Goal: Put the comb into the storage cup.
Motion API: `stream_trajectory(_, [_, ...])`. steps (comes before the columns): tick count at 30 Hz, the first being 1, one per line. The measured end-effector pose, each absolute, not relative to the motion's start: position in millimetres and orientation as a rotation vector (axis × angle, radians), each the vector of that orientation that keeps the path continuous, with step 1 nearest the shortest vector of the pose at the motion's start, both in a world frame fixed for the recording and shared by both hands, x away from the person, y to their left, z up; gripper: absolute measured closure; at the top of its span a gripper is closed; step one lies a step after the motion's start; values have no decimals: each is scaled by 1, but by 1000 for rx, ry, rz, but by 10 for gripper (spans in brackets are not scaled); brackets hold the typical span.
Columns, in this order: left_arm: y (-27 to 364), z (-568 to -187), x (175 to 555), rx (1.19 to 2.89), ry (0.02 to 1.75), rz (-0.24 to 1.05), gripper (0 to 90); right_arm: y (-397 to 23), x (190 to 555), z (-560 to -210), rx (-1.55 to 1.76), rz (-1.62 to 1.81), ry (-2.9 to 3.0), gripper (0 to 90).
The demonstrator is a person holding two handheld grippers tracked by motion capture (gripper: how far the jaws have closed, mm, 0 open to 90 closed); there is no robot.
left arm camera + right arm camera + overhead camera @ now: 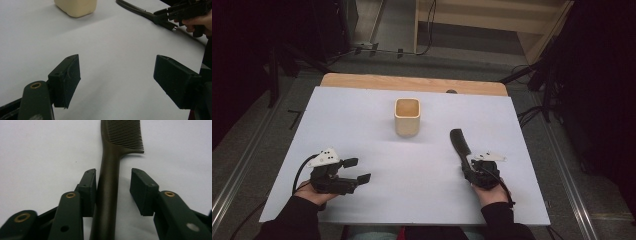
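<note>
On the right half of the white table sheet [377, 125] lies my work piece, a long dark brown plastic comb [459, 144] with a slim handle and a row of fine teeth at the far end. Its long axis runs away from me and leans a little toward the table's middle in the high view: handle end nearest my right hand, toothed head pointing toward the far edge. Seen along the right gripper [113, 176], the handle rises straight up between the two black jaws, and the teeth stick out to the right of the spine. One pad [88, 187] lies against the handle's side; the other stands just clear of it with a strip of white showing between, so I have it bracketed but not pinched. No clamp yet.

My left gripper [116, 75] sits low at the near left, jaws spread wide with bare sheet between them. A pale cream square-sided cup [406, 116] stands upright near the middle, well apart from the comb.
</note>
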State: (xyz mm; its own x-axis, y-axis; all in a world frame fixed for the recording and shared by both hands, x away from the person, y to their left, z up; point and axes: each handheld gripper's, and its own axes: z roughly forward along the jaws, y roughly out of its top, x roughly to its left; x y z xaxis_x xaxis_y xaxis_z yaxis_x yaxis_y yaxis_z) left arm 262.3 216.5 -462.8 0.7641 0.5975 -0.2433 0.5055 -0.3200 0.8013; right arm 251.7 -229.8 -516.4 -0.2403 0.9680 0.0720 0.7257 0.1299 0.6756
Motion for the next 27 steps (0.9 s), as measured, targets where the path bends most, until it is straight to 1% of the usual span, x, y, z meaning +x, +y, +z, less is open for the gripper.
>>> stream_trajectory(7, [216, -463, 262, 1984, 831, 118, 221, -228, 250, -515, 1654, 847, 2021, 676])
stream_trajectory(11, [216, -463, 262, 1986, 830, 117, 221, -229, 250, -515, 1665, 853, 2017, 693])
stream_trajectory(27, [216, -463, 263, 1987, 829, 116, 221, -233, 250, -515, 1691, 892, 2016, 692])
